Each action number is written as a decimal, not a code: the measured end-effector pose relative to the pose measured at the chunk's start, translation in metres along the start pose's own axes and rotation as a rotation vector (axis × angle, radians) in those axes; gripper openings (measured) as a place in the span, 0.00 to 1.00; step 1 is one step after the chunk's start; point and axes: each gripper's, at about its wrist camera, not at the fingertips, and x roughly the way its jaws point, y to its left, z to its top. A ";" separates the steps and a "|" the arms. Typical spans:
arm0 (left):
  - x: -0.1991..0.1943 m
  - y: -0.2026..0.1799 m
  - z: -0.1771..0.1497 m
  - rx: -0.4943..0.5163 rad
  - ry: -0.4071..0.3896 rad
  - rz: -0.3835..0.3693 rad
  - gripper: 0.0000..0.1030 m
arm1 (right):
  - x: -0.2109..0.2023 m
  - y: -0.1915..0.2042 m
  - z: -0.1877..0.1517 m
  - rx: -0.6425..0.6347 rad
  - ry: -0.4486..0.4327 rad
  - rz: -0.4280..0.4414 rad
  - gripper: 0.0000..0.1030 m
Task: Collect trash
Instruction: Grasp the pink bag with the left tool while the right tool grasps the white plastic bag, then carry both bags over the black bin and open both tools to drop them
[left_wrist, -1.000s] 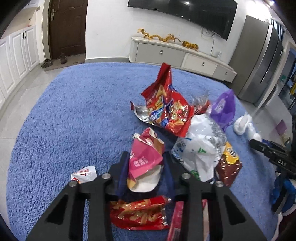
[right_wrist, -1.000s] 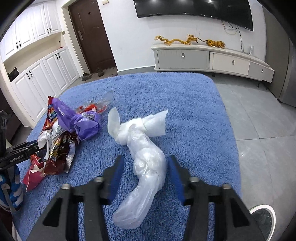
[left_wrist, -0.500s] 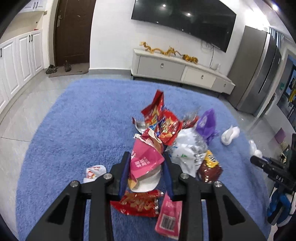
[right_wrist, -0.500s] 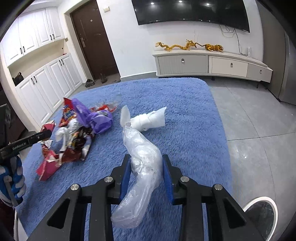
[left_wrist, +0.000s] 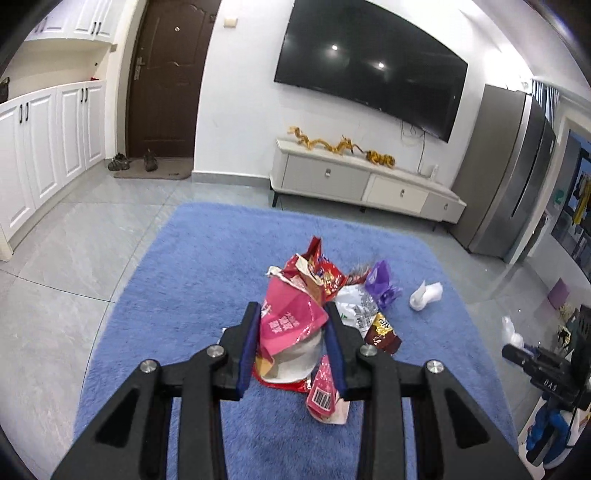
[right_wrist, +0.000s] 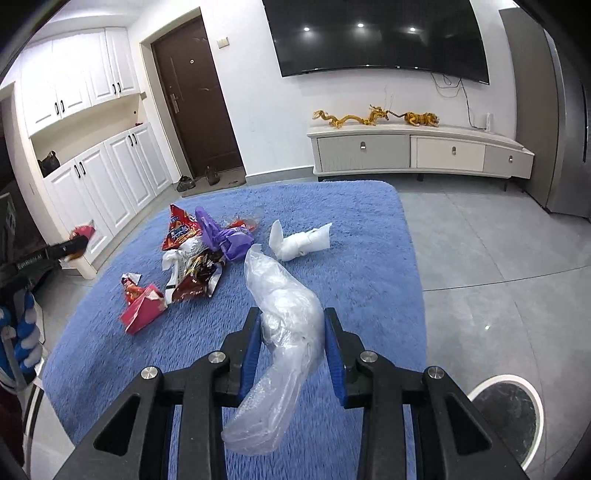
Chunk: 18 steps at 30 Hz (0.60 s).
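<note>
My left gripper (left_wrist: 291, 334) is shut on a pink snack wrapper (left_wrist: 288, 321) with a white cup-like piece under it, lifted above the blue rug (left_wrist: 207, 266). My right gripper (right_wrist: 293, 338) is shut on a clear plastic bag (right_wrist: 284, 314), also lifted above the rug (right_wrist: 351, 206). A pile of snack wrappers (right_wrist: 195, 254) with a purple bag (right_wrist: 225, 236) lies on the rug. A crumpled white tissue (right_wrist: 301, 242) lies beside it and also shows in the left wrist view (left_wrist: 426, 293).
A white-rimmed bin (right_wrist: 506, 417) stands on the tiled floor at the lower right. A white TV cabinet (right_wrist: 417, 153) stands against the far wall under the TV. White cupboards (right_wrist: 103, 177) line the left wall. The right gripper shows in the left wrist view (left_wrist: 535, 365).
Both grippers have risen from the rug with their loads. The right gripper closed on the clear plastic bag and lifted it. The left gripper carried the pink wrapper upward.
</note>
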 end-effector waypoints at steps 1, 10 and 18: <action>-0.007 0.000 0.000 -0.002 -0.010 0.001 0.31 | -0.005 -0.001 -0.002 0.001 -0.005 -0.004 0.30; -0.038 -0.012 0.001 0.002 -0.058 -0.004 0.31 | -0.036 -0.025 -0.014 0.057 -0.048 -0.032 0.30; -0.043 -0.053 0.003 0.030 -0.057 -0.066 0.31 | -0.066 -0.066 -0.027 0.125 -0.086 -0.087 0.30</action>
